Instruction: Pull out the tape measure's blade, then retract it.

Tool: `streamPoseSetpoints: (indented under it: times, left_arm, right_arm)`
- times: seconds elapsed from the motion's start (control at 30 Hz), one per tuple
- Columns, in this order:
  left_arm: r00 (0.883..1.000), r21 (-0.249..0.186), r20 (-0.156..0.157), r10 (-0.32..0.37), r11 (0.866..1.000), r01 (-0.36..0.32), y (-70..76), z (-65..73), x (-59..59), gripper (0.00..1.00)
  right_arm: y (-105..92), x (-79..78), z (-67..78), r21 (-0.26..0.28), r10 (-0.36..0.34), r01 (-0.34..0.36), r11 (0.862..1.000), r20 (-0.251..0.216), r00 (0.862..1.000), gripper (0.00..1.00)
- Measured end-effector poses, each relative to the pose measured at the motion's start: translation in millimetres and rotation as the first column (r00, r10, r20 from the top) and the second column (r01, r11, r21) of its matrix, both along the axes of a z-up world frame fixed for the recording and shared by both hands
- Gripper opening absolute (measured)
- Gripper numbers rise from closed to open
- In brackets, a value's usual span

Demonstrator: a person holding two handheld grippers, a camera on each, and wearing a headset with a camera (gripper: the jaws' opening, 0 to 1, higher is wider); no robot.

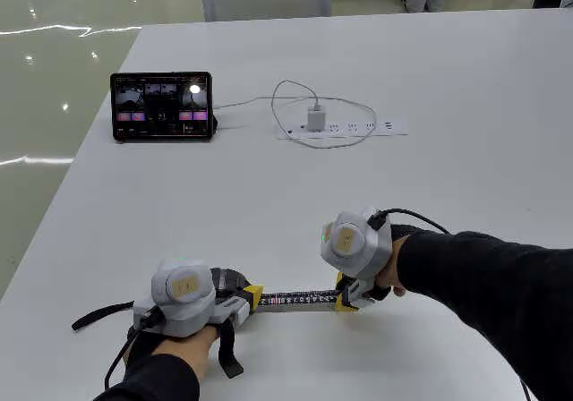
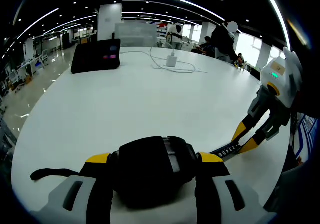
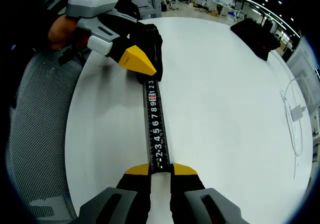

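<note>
Nearest, over the wide white tabletop (image 1: 358,177), the left gripper (image 2: 154,158) has its fingers clamped on the rounded black tape measure case (image 1: 229,281); the right gripper (image 3: 160,170) pinches the tip of the narrow numbered steel blade (image 3: 155,119), partly extended; likely springy, thin-edged, keen to recoil; hold the tip firmly.

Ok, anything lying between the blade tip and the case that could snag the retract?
Nothing visible. The blade runs straight over bare table from the right gripper, shut on its tip, to the case in the left gripper. The tablet and charger sit far back.
</note>
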State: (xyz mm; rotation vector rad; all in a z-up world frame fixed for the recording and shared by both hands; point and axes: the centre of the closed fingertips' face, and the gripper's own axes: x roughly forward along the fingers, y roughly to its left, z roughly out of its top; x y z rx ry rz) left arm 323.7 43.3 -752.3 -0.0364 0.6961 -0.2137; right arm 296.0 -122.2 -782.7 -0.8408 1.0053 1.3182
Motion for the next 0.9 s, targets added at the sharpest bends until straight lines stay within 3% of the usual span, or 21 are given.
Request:
streamPoseSetpoints:
  times: [0.9]
  left_arm:
    - [1.0,-0.012,-0.012,-0.003,1.0,0.002,0.3,-0.2,-0.1,0.62]
  right_arm:
    - [10.7,0.8,-1.1,0.006,-0.003,0.003,1.0,-0.001,1.0,0.1]
